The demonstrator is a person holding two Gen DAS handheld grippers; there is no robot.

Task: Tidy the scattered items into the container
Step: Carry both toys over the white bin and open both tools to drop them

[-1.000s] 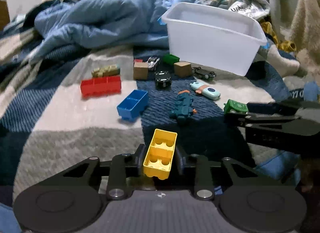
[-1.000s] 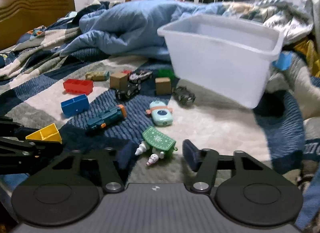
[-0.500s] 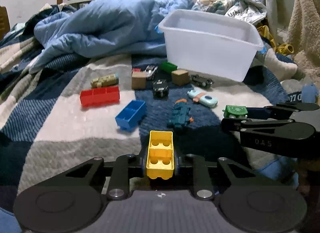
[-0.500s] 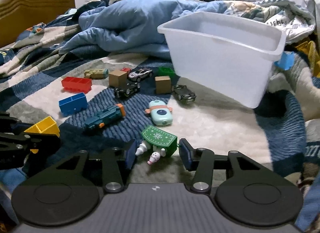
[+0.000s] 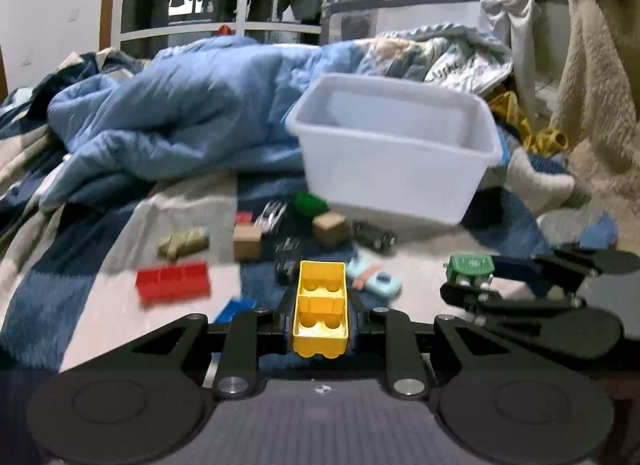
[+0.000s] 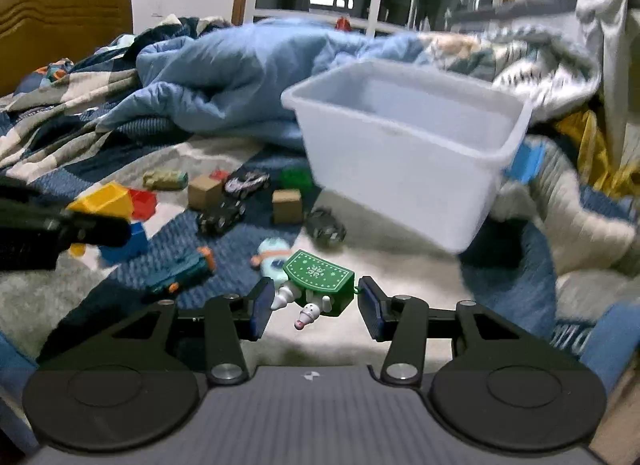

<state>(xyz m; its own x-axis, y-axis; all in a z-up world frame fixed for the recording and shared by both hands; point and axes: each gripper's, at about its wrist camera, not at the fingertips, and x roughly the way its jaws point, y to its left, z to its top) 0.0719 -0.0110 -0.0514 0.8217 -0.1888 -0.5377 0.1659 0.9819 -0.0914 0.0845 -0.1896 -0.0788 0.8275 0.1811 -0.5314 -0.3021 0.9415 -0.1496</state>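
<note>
My left gripper (image 5: 320, 317) is shut on a yellow hollow brick (image 5: 321, 291) and holds it above the blanket. In the right wrist view the same brick (image 6: 102, 197) shows at the left gripper's tip (image 6: 96, 225). A green toy box with small white skittles (image 6: 318, 277) is gripped between the pads of my right gripper (image 6: 314, 305), clear of the blanket. From the left wrist view that green toy (image 5: 470, 265) sits at the right gripper's tips (image 5: 464, 285). The white plastic container (image 5: 392, 181) (image 6: 400, 177) stands ahead, to the right, and what I see of its inside is empty.
Scattered on the checked blanket are a red brick (image 5: 173, 283), a blue brick (image 6: 120, 243), two wooden cubes (image 5: 247, 242), toy cars (image 6: 220, 217), a pale teal toy (image 5: 376, 281) and a dark teal toy (image 6: 180, 269). A rumpled blue duvet (image 5: 180, 125) lies behind.
Both grippers have closed on their toys and risen. The yellow brick and the green toy have come up off the blanket, and the container sits lower in both views.
</note>
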